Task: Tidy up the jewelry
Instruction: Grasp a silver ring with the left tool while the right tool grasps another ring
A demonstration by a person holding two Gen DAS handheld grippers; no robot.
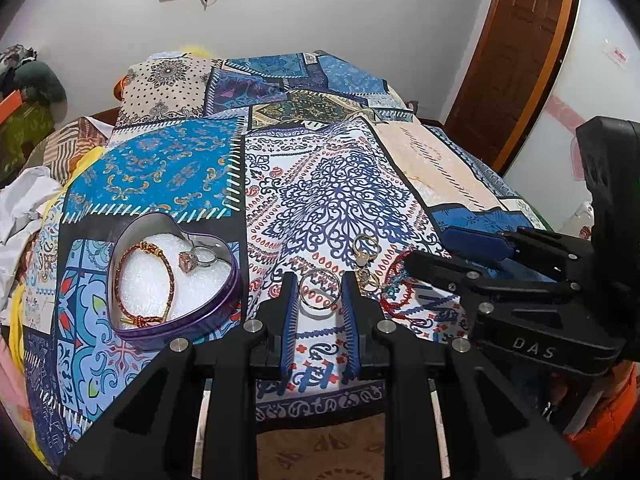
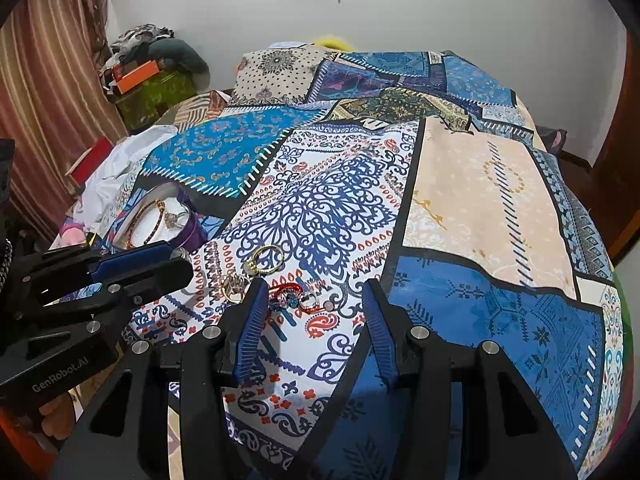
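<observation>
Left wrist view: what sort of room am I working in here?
Most likely a bedroom: the work surface looks like a bed under a patchwork bedspread with a pillow at its head, a wooden door beyond it and piled clothes in the corner.

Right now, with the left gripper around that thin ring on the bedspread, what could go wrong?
1. The thin ring lies flat on soft quilt; the left gripper pads may slide over it or pinch cloth.
2. The charm cluster sits just beside the right pad and could snag.
3. The heart-shaped tin is close by on the left; a swing could knock it.

Heart-shaped tin (image 1: 208, 312) holds bracelet (image 1: 132, 276), ring (image 1: 188, 261); gold hoop (image 1: 320, 291) lies flat outside.
</observation>
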